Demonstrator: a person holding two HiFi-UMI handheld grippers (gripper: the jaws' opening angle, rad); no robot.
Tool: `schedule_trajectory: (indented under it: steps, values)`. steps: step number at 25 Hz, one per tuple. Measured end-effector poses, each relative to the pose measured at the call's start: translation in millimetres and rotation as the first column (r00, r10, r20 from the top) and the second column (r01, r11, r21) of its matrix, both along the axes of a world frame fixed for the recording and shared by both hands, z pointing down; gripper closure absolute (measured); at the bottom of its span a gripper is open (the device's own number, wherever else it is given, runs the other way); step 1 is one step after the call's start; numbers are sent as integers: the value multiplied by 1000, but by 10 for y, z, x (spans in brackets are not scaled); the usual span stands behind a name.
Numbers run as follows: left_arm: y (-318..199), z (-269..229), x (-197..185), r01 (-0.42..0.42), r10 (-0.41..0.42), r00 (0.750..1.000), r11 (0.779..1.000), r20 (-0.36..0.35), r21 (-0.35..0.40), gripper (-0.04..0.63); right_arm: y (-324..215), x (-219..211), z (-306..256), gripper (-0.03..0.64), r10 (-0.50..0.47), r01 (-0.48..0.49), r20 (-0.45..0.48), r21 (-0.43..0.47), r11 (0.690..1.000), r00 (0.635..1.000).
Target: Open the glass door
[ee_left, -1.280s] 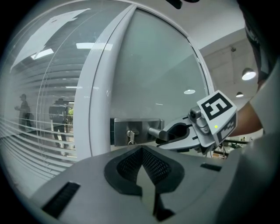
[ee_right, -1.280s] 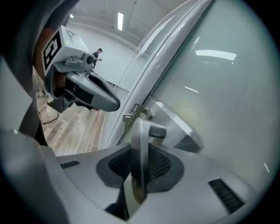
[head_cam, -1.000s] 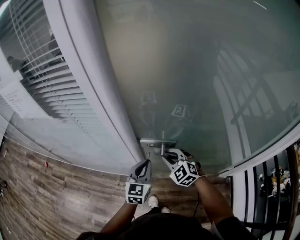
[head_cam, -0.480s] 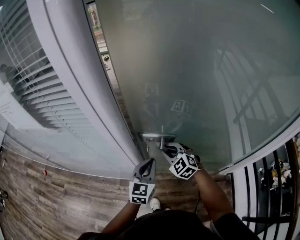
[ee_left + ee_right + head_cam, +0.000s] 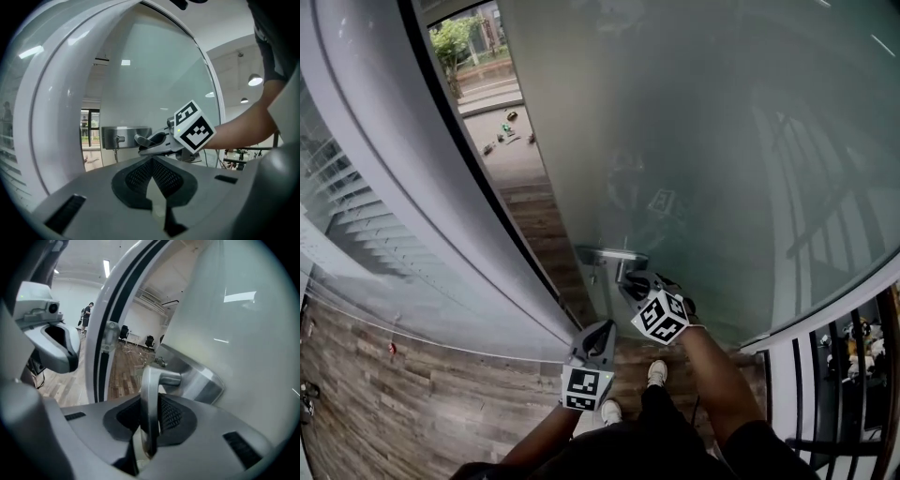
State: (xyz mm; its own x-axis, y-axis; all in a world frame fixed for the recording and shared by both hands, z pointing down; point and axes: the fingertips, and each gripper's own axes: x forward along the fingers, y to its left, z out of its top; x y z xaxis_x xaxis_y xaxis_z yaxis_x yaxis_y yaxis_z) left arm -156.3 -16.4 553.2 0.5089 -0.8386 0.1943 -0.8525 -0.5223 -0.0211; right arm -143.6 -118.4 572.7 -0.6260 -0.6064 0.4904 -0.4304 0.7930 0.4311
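**Head view, read from left to right.** At the far left we see slatted blinds [image 5: 342, 234] behind glass, and below them a wood-plank floor [image 5: 412, 394]. Next comes the curved white door frame [image 5: 422, 216], running from the upper left down to the lower centre. Between the frame and the door's edge a gap stands open, and through it we see outdoor pavement [image 5: 511, 155] in the upper left.

The left tongs [image 5: 600, 328] lie in the lower centre, just below the foot of the frame and apart from the door. In the left gripper view we see their jaws clenched together with nothing between them.

Just to their right and higher, the right tongs [image 5: 630, 281] reach the metal handle [image 5: 614, 255] at the door's near edge. In the right gripper view the lever stands upright between the jaws. These are closing on it, with both pads pressed against the metal.

The glass door [image 5: 703, 141] fills the centre and upper right of the frame, pale and hazy. Below the right tongs a white shoe [image 5: 657, 373] rests on the floor. At the far lower right we note a dark railing [image 5: 834, 375].
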Motion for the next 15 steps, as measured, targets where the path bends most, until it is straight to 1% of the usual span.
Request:
schedule_trajectory:
  steps: [3,5,7,11,15]
  values:
    - [-336,-42,149,25,-25,1000,1000,10,-6,594,-375,79,-39,558,1,-1,11,5,1000,1000]
    - [-601,-148,195,47,-47,999,999,-2,-16,594,-631,96,-109,564,-2,2,24,-4,1000,1000]
    - [-750,-198,198,71,-71,997,997,-24,-19,594,-771,88,-100,570,-3,3,30,-21,1000,1000]
    - [-954,-123,173,120,-120,992,993,-31,-4,594,-979,59,-9,580,11,-10,46,-38,999,999]
    - [-1276,-137,438,161,-161,987,987,-17,-15,594,-1364,291,-57,583,23,-18,68,-72,997,997]
